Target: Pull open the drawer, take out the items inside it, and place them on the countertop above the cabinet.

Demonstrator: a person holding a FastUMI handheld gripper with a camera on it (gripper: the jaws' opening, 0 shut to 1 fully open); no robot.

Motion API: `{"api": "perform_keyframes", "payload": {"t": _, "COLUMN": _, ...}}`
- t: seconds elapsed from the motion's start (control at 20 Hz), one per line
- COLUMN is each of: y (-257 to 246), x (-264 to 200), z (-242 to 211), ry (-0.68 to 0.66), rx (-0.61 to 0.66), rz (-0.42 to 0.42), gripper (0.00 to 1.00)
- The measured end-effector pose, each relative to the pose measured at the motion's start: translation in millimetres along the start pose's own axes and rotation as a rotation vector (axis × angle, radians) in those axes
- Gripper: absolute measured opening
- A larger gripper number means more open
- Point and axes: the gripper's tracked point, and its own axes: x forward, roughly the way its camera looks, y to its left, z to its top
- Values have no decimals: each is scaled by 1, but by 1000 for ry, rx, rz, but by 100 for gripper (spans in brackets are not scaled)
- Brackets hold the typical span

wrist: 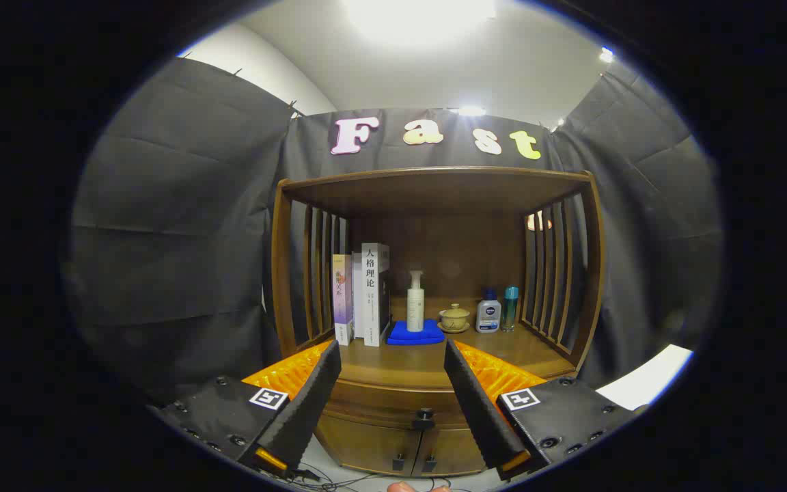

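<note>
**Lining up on the drawer knob**

The gripper [392, 369] is held in front of the cabinet [434, 287], its fingers [311, 400] spread wide and nothing between them. The drawer [393, 403] sits shut just under the countertop [407, 362], and its dark knob [424, 414] is seen in the gap between the fingers, a little nearer the right one and still beyond the tips. The drawer's contents cannot be seen while it is closed.

The step in hand is judged to be the approach to the knob; the task has barely begun. For a clean pull, the gripper should be lowered and shifted slightly right until the knob is centred between the fingers, then advanced until the pads pass either side of it. The fingers should be closed only when the knob is well inside them, so that it is not pinched at the tips and lost. The pull is best made straight back, level with the drawer, so that it does not bind.

Above the knob, the countertop already carries books [361, 294], a pump bottle [415, 301] on a blue cloth [415, 333], a lidded cup [454, 318] and two small bottles [496, 311]. Bare wood is left at the front, directly above the knob, where the items can be set later.
</note>
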Motion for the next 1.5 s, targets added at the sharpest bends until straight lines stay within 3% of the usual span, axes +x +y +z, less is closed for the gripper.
{"api": "perform_keyframes", "payload": {"t": 0.4, "y": 9, "x": -3, "z": -7, "ry": 7, "rx": -26, "rz": 22, "gripper": 98}}
{"api": "perform_keyframes", "payload": {"t": 1.05, "y": -18, "x": 8, "z": -16, "ry": 20, "rx": 8, "rz": -41, "gripper": 98}}
{"api": "perform_keyframes", "payload": {"t": 1.5, "y": -51, "x": 43, "z": -56, "ry": 68, "rx": 86, "rz": -115, "gripper": 98}}
